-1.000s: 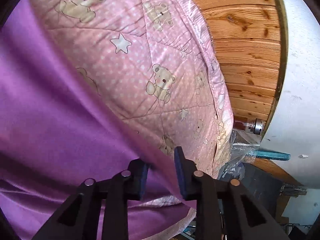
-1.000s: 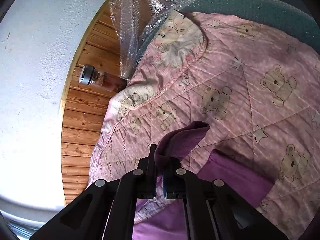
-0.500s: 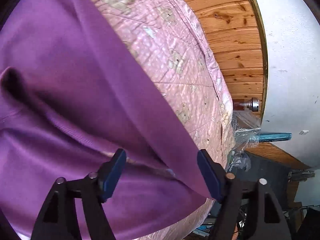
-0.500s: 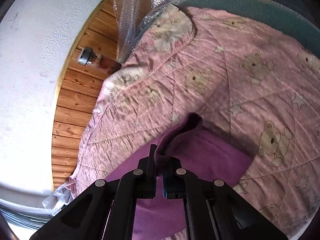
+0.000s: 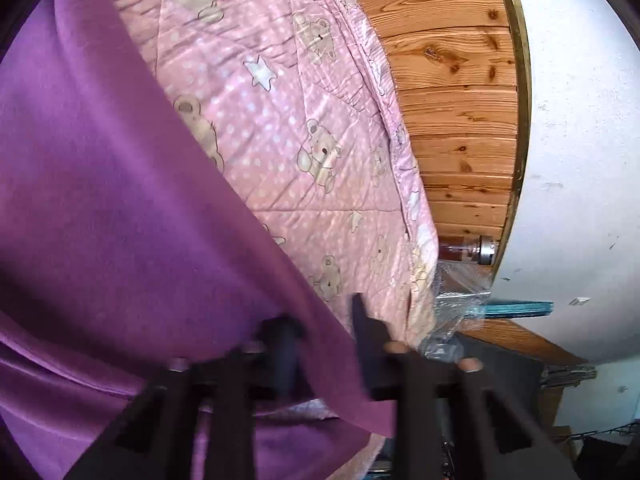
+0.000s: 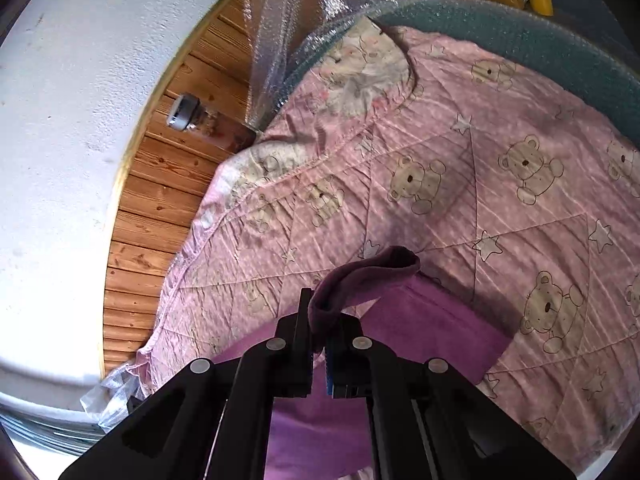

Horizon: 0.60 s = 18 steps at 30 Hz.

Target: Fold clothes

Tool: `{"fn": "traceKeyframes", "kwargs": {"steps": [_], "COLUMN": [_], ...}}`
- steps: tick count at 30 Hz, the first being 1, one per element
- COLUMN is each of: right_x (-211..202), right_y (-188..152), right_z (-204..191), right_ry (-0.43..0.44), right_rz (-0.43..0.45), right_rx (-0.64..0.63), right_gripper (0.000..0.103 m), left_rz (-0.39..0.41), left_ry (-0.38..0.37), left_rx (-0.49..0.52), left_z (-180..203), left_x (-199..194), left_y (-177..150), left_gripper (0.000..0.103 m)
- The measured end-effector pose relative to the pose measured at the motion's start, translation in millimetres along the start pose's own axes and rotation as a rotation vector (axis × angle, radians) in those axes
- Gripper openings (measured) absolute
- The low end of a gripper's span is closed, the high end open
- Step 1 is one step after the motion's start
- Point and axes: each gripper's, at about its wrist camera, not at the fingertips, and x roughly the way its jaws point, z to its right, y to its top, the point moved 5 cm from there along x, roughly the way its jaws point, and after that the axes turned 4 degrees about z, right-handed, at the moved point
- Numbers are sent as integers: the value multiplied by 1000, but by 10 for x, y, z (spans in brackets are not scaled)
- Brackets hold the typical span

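Purple garment on the bear quilt, held at both ends.

The purple garment point(image 5: 120, 208) lay on the pink quilt point(image 5: 304, 128). Our right gripper point(image 6: 319, 344) had its fingers clamped on a bunched hem; our left gripper point(image 5: 320, 344) straddled a blurred edge, fingers apart. We judged the thin left bite might slip, or catch quilt beneath.

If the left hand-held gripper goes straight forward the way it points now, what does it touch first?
Most likely the purple garment: its edge already lies between the fingers of the left hand-held gripper. Just beyond is the pink teddy-bear quilt. Motion blur makes depth uncertain.
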Motion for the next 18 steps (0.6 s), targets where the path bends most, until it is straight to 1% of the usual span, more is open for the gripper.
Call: {"fn": "traceKeyframes", "kwargs": {"steps": [1,3,5,7,8,9,11,13,14,16,18], "right_x": [29,-76,-238,-387,-397,-356,-191,49,155,265,258], "right_y": [50,103,112,104,34,-44,-204,-364,-438,-535,-533], "right_z": [-24,-146,-256,-327,-208,-42,370,794,957,1069,989], "right_ry": [20,67,102,128,101,66,-28,-126,-173,-214,-219], "right_rz": [-7,4,20,30,13,-10,-58,-114,-131,-150,-139], "right_rx": [6,-34,-91,-144,-152,-147,-118,-77,-68,-70,-104], "right_gripper": [3,3,3,3,3,3,3,3,3,3,3], "left_rz": [19,43,58,63,56,38,-9,-66,-76,-86,-62], "left_ry": [-11,-43,-76,-76,-58,-23,48,123,148,183,181], "left_rx": [23,68,114,173,204,225,235,223,225,243,269], "left_z": [55,186,322,372,347,241,-89,-489,-635,-827,-842], "left_x": [-79,-292,-573,-862,-981,-1039,-1074,-955,-885,-757,-734], "left_y": [16,-16,-141,-372,-522,-693,-1037,-1308,-1397,-1522,-1547], "left_gripper": [2,1,1,1,1,1,1,2,2,2,2]}}
